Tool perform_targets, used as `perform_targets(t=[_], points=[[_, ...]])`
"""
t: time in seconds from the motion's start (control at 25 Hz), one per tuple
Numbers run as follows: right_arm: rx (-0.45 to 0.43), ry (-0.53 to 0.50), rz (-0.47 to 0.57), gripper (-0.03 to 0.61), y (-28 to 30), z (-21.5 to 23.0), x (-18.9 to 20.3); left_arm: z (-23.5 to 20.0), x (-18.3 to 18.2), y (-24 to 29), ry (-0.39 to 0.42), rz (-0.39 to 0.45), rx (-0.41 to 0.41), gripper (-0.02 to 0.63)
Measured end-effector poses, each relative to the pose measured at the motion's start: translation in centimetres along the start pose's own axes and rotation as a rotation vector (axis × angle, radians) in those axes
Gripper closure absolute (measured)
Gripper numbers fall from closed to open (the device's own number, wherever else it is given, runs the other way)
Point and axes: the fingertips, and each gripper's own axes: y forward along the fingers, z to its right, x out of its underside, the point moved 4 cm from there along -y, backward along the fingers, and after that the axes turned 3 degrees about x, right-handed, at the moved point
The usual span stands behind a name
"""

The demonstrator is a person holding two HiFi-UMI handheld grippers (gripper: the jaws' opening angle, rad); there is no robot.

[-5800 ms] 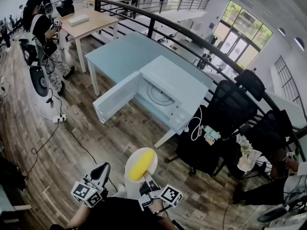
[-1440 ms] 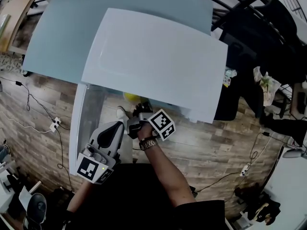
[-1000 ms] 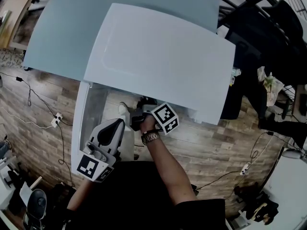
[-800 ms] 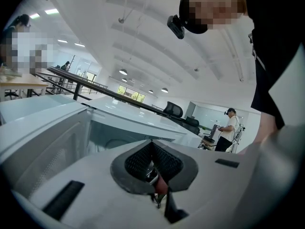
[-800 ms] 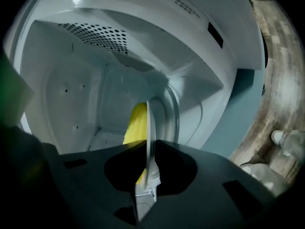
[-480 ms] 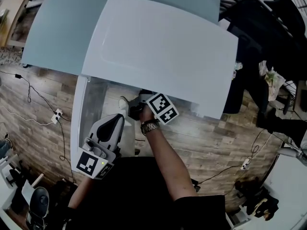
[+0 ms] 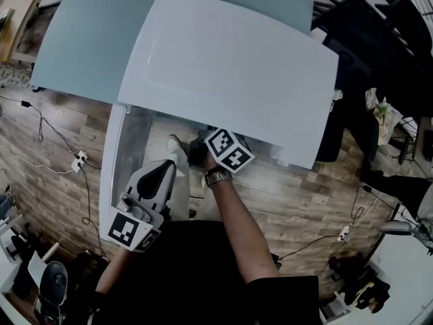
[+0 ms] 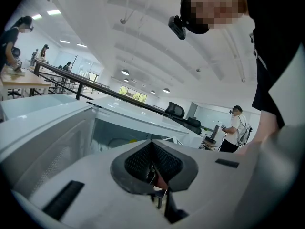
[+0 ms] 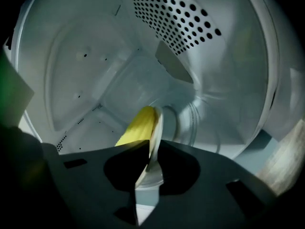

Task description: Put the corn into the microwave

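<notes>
The white microwave [image 7: 230,73] stands on a pale blue table [image 7: 81,32], its door [image 7: 125,154] swung open to the left. My right gripper [image 9: 151,159] reaches inside the cavity, shut on the rim of a white plate [image 9: 156,132] that is seen edge-on and tilted. The yellow corn [image 9: 137,128] lies against the plate. Past it sits the glass turntable [image 9: 193,120]. In the head view only the right gripper's marker cube [image 7: 229,149] shows; its jaws, the plate and the corn are hidden under the microwave's top. My left gripper [image 7: 161,171] hangs shut and empty beside the door.
Wooden floor lies under the table, with a power strip [image 7: 78,160] and cables at the left. Black office chairs [image 7: 379,39] stand to the right of the microwave. A person [image 8: 237,130] stands far off in the left gripper view.
My right gripper has pushed a little deeper into the microwave and rolled, so the plate now stands tilted on edge. The corn no longer shows in the head view. The left gripper stayed put.
</notes>
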Motion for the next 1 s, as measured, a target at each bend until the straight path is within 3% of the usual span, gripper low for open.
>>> perform_targets(t=[0.48, 0.6, 0.8, 1.0], points=[[0.123, -0.296, 0.066, 0.451, -0.7, 1.4, -0.4, -0.2, 0.6, 0.0, -0.016, -0.022, -0.013, 0.611], [0.121, -0.302, 0.081, 0.414, -1.2, 1.6, -0.7, 0.0, 0.8, 0.3, -0.013, -0.021, -0.005, 0.611], [0.116, -0.278, 0.099, 0.413, -2.5, 1.9, -0.9, 0.3, 0.8, 0.6, -0.015, -0.026, -0.003, 0.611], [0.056, -0.269, 0.064, 0.414, -3.6, 1.6, -0.3, 0.4, 1.1, 0.6, -0.023, -0.033, -0.017, 0.611]])
